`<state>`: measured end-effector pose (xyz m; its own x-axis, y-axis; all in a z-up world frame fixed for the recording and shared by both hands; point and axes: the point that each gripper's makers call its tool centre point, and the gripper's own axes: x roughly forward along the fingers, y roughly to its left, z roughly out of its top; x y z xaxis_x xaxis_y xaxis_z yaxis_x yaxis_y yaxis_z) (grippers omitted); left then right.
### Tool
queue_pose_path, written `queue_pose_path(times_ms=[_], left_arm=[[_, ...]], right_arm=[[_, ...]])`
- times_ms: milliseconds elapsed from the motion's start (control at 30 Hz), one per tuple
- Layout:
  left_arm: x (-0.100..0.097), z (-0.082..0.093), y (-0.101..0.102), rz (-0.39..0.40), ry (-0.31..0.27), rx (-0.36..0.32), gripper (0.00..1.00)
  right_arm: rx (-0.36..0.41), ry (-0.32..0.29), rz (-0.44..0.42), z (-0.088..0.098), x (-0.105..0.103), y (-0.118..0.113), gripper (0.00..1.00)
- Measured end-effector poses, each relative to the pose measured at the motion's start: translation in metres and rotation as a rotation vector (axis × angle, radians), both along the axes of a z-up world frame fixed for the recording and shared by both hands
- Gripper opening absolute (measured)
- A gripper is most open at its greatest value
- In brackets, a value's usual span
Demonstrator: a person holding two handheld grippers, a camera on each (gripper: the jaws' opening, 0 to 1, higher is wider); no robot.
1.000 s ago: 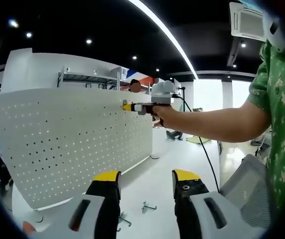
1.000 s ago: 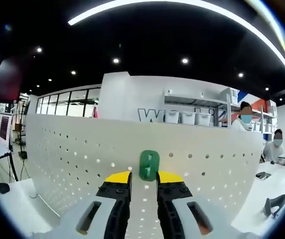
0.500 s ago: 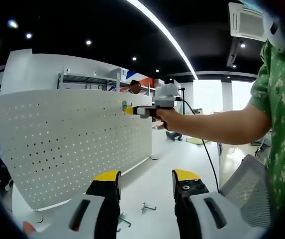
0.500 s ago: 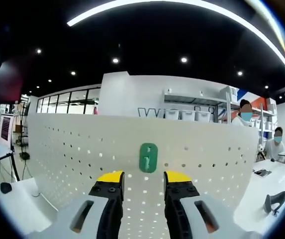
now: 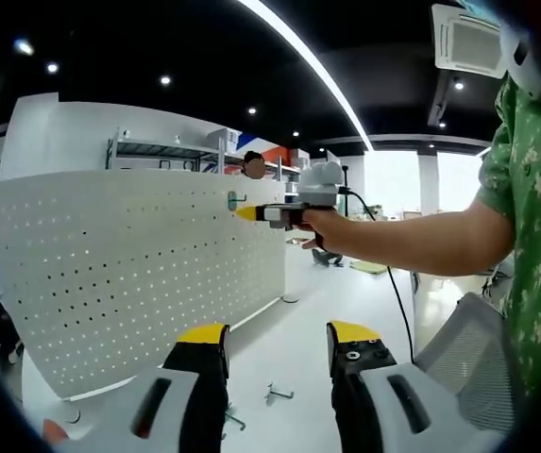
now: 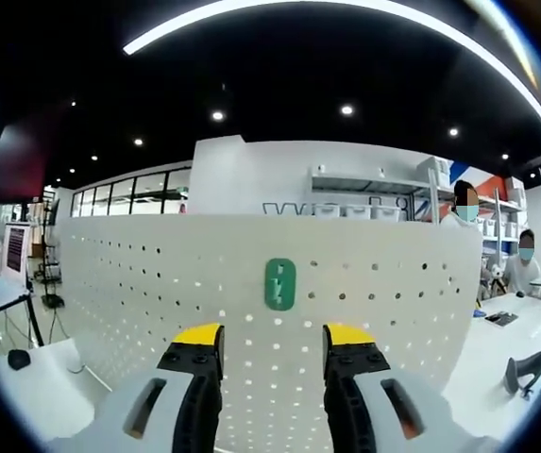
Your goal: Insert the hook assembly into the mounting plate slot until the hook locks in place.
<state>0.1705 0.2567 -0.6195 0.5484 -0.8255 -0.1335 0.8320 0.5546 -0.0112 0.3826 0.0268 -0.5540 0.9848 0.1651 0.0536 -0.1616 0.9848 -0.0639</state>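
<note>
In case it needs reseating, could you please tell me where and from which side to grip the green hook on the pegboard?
Grip the green hook across its narrow sides, coming straight at the pegboard face; it stands upright and flat against the board.

No legible text anywhere.

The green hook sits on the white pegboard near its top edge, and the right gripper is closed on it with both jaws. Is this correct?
Not quite. In the right gripper view the green hook does sit on the white pegboard near its top edge, but the right gripper is open, its jaws spread apart below the hook and not touching it.
</note>
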Motion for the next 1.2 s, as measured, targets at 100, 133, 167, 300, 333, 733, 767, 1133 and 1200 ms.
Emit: queue_pose_path(times_ms=[100, 133, 167, 300, 333, 733, 767, 1133, 1200], left_arm=[[0.0, 0.0, 0.0, 0.0, -0.001, 0.0, 0.43], [0.0, 0.001, 0.0, 0.0, -0.002, -0.001, 0.43], [0.0, 0.001, -0.001, -0.001, -0.003, -0.001, 0.43], [-0.001, 0.001, -0.001, -0.001, -0.004, -0.001, 0.43], [-0.001, 0.001, -0.001, -0.001, -0.004, 0.0, 0.43], [-0.006, -0.001, 0.001, 0.004, -0.002, 0.005, 0.43], [-0.006, -0.001, 0.002, 0.005, -0.001, 0.006, 0.43], [-0.009, -0.01, 0.001, 0.005, 0.015, 0.015, 0.42], [-0.009, -0.012, 0.001, 0.004, 0.018, 0.015, 0.42]], right_arm=[[0.001, 0.0, 0.003, -0.001, -0.001, 0.0, 0.44], [0.001, -0.001, 0.004, 0.0, -0.001, 0.0, 0.45], [0.002, -0.002, 0.005, 0.0, -0.001, 0.0, 0.46], [0.003, -0.009, 0.01, 0.001, -0.004, 0.001, 0.48], [0.002, -0.009, 0.009, 0.001, -0.004, 0.001, 0.49], [-0.013, -0.008, 0.032, -0.003, -0.021, 0.01, 0.5], [-0.014, -0.006, 0.034, -0.004, -0.022, 0.01, 0.5], [-0.015, -0.001, 0.052, -0.009, -0.044, 0.018, 0.5], [-0.013, -0.002, 0.06, -0.01, -0.047, 0.019, 0.5]])
